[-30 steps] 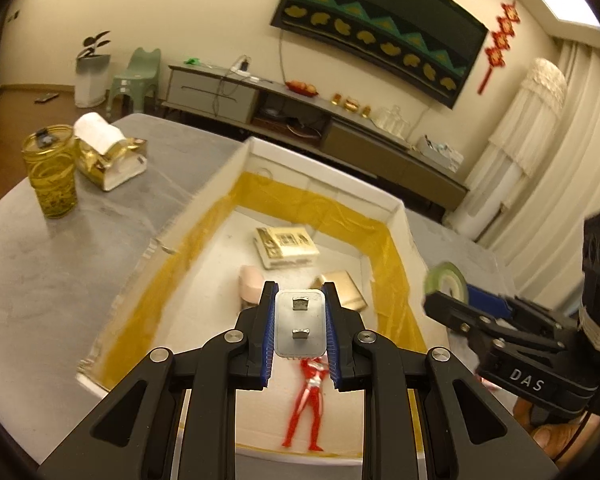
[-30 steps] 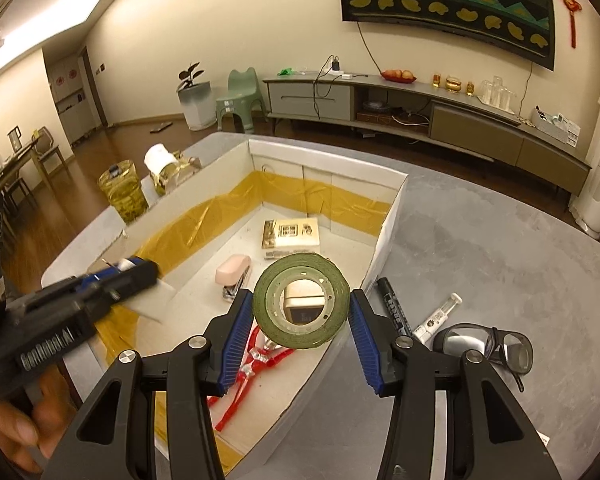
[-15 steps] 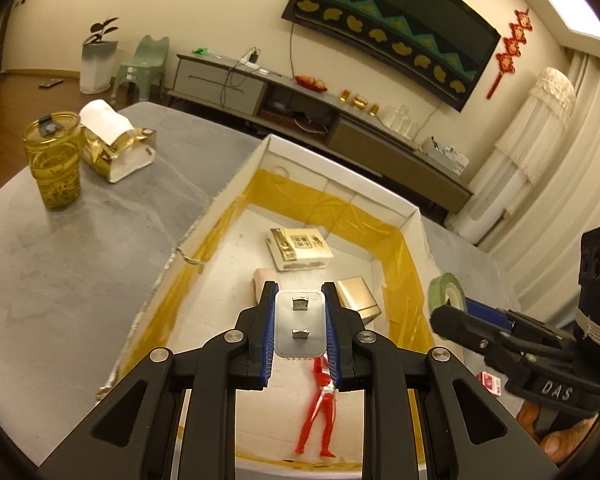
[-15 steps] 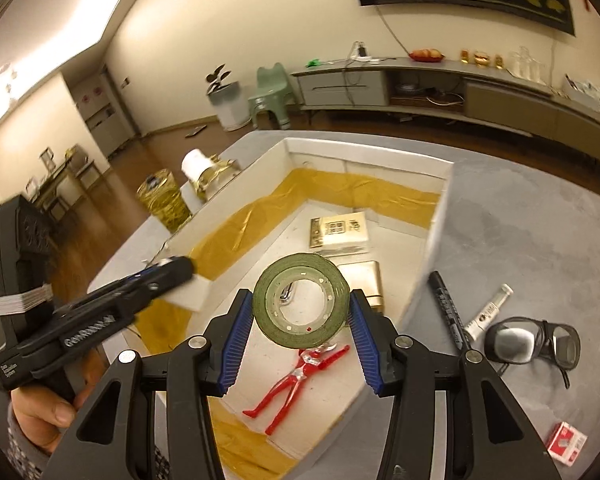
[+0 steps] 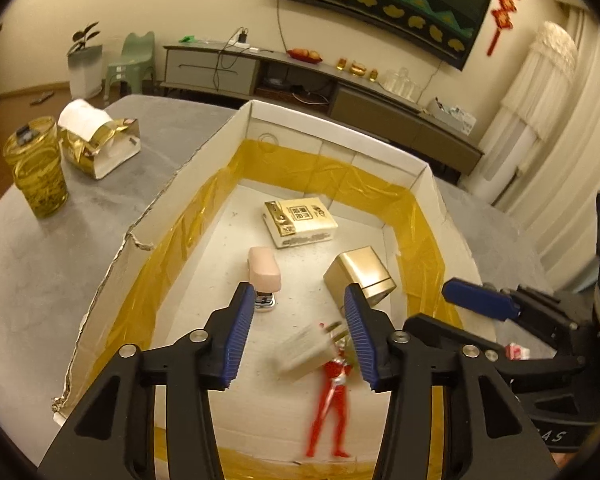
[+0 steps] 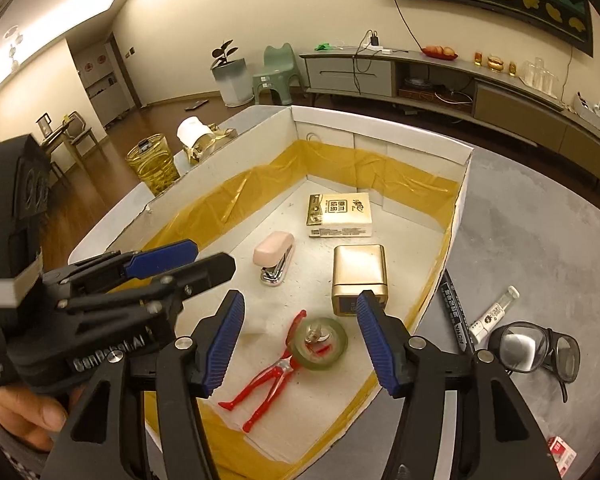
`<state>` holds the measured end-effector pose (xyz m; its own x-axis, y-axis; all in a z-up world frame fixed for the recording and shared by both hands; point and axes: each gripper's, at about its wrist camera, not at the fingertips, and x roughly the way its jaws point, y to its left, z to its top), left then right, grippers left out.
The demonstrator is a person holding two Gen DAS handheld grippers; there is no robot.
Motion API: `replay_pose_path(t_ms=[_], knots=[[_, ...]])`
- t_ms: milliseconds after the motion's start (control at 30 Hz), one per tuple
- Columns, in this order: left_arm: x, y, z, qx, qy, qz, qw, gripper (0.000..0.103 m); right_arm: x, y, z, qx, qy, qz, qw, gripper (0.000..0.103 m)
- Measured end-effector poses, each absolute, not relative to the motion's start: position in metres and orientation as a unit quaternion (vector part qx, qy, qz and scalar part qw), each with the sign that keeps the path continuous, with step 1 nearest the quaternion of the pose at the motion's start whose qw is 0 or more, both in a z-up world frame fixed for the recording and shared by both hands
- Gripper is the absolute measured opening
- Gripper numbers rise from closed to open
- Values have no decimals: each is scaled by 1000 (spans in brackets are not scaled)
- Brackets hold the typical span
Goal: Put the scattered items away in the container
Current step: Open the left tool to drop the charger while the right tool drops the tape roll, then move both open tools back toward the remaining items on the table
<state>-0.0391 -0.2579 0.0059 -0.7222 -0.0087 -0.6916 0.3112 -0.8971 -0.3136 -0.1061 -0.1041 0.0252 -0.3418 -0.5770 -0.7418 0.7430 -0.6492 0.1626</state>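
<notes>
Container (image 5: 180,184), a big white cardboard box lined with yellow tape, sits on the grey desk (image 5: 40,260) and takes up most of both views. Inside lie a tissue pack (image 6: 340,214) with printed characters too small to read, a gold box (image 6: 359,276), a pink stapler (image 6: 274,256) and a red figure (image 6: 260,380). Both tongs hang over the box with jaws opening: the left tongs (image 5: 298,336) stand spread with a white plug adapter (image 5: 306,350) blurred and dropping free between them, and the right tongs (image 6: 300,344) stand spread above a green tape roll (image 6: 320,342) that is already down on the figure. I judge this the release step. Next come the items outside on the desk: the glasses (image 6: 536,350), the black marker (image 6: 454,312) with unreadable print, a small white tube (image 6: 496,314) and a red packet (image 6: 560,450).
</notes>
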Motion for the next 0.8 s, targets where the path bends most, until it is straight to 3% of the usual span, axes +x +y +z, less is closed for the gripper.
replay_pose_path(t_ms=[167, 500, 800], knots=[[-31, -255, 17, 349, 211, -909, 87, 51, -106, -93, 33, 399, 76, -815, 412, 60], [-23, -202, 46, 330, 108, -931, 111, 51, -108, -50, 52, 405, 6, -808, 427, 60], [-22, -162, 64, 308, 65, -943, 103, 51, -98, -9, 74, 383, 2, -816, 433, 60]])
